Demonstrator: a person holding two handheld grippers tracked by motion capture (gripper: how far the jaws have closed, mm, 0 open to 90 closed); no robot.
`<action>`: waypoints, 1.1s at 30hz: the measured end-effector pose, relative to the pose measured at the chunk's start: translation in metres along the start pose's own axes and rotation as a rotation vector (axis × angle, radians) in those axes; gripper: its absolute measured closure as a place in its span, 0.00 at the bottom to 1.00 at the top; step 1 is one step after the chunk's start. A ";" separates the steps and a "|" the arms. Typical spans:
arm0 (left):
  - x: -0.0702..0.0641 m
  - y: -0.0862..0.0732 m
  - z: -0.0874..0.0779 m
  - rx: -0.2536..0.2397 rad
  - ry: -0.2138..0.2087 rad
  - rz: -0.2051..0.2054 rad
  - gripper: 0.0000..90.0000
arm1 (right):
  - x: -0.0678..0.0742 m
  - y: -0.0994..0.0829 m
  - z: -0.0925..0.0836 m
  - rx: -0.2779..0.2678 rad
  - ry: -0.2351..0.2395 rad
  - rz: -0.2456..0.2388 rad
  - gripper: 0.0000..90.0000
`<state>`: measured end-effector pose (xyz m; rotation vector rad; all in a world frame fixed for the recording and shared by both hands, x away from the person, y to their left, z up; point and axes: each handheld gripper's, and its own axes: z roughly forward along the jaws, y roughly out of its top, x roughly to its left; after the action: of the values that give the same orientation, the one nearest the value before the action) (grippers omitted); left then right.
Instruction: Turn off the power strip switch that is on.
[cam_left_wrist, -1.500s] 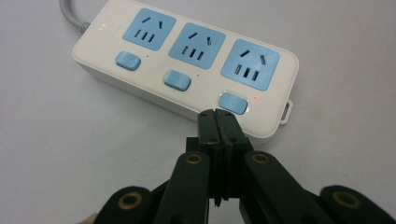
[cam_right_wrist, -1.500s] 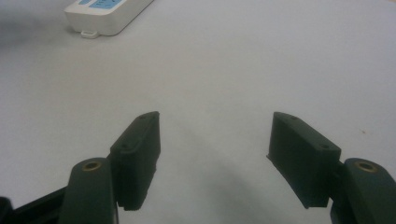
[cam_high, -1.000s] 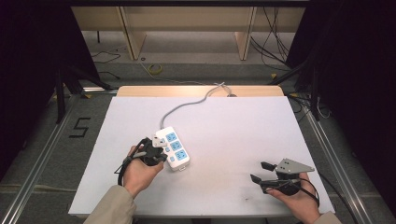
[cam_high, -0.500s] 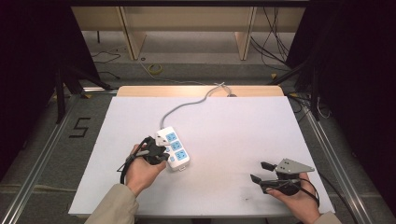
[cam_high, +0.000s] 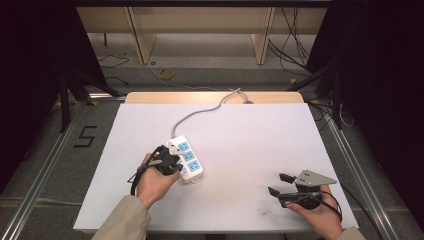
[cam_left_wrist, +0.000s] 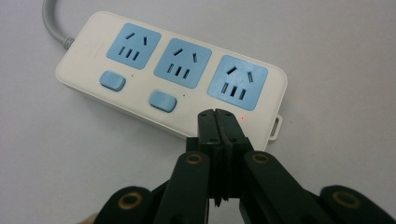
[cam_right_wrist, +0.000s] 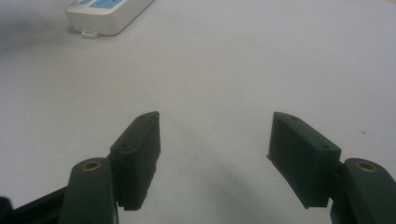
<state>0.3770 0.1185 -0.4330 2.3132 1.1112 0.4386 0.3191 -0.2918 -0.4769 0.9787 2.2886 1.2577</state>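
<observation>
Jaws pressed together, the left gripper (cam_left_wrist: 218, 122) is held tip-down on the near edge of a white power strip (cam_left_wrist: 168, 70), where the third socket's blue switch would be expected; a red light is seen beside the tips. The strip lies left of the tabletop's (cam_high: 250, 135) centre, its grey cord (cam_high: 200, 114) led off toward 12 o'clock. At 5 o'clock the right gripper (cam_high: 280, 184) is rested, jaws spread and empty. A switch press is judged in hand; a clean lift-off is called for next.

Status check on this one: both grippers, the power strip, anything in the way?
Left gripper shut, tips at power strip. Right gripper open, idle on the table. Nothing in the way.
</observation>
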 end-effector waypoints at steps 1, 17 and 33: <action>0.000 0.000 0.000 0.003 -0.001 0.001 1.00 | 0.000 0.000 0.000 0.000 0.000 0.000 0.39; -0.001 0.006 0.004 0.012 -0.008 -0.001 1.00 | 0.000 0.000 0.000 -0.001 0.000 -0.001 0.39; -0.003 0.009 0.009 0.026 -0.014 0.003 1.00 | 0.000 0.000 0.000 -0.001 0.001 0.000 0.39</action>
<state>0.3857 0.1082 -0.4351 2.3374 1.1140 0.4108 0.3190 -0.2916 -0.4769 0.9778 2.2884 1.2592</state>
